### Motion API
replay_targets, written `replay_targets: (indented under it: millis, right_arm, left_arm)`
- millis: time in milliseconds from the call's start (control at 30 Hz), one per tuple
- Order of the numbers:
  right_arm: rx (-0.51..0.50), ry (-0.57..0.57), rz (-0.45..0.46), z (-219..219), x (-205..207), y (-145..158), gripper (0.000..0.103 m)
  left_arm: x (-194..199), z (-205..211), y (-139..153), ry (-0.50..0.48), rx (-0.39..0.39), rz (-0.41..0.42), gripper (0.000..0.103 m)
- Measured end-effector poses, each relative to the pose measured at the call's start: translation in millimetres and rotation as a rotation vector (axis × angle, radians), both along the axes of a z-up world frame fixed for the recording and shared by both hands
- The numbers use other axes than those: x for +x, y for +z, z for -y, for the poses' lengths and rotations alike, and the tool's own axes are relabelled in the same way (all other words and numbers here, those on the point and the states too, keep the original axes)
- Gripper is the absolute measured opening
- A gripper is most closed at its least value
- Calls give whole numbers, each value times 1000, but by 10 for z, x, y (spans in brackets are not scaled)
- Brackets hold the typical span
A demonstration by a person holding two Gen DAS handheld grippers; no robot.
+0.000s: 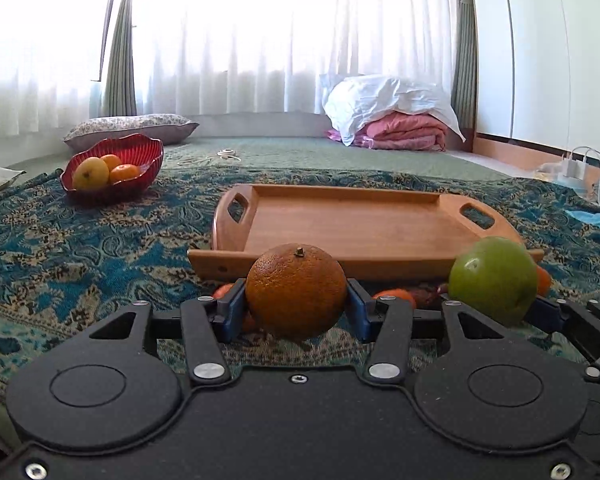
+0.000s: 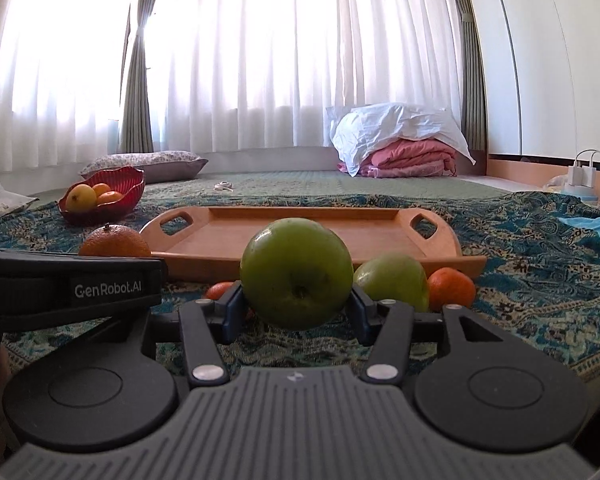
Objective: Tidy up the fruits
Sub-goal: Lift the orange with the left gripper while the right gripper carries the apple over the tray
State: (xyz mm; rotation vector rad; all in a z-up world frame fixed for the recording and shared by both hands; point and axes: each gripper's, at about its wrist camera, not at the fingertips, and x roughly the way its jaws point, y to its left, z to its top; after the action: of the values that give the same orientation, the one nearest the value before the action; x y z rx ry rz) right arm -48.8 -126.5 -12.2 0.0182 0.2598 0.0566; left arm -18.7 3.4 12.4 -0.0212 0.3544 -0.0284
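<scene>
My left gripper is shut on a large orange, stem up, held just above the patterned cloth. My right gripper is shut on a green apple, which also shows at the right of the left wrist view as the green apple. Both are held in front of the near rim of a wooden tray that has nothing in it. On the cloth behind the held apple lie a second green apple and a mandarin. Another small mandarin peeks out by the left finger.
A red scalloped bowl with a yellow fruit and two oranges stands at the far left. Beyond the tray lie a floral pillow, a coiled cable and folded pink bedding. Chargers and cables sit at the right wall.
</scene>
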Motion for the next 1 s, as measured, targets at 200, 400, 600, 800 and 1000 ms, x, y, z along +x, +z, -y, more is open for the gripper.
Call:
replay_targets:
  millis: [200, 400, 600, 800, 1000]
  right_arm:
    - [-2, -31, 25, 110, 77, 206, 56]
    - [3, -54, 3, 283, 266, 355, 56]
    - [12, -47, -61, 498, 600, 497, 56]
    - [12, -23, -120, 668, 958, 618, 56]
    - [32, -7, -203, 785, 1307, 632, 56]
  left_arm:
    - [115, -8, 186, 17, 16, 5, 49]
    - [310, 9, 324, 4, 34, -17, 49]
    - [647, 1, 451, -18, 39, -74, 49]
    - [1029, -13, 527, -33, 28, -126, 48]
    - [1416, -24, 504, -39, 1, -195, 48]
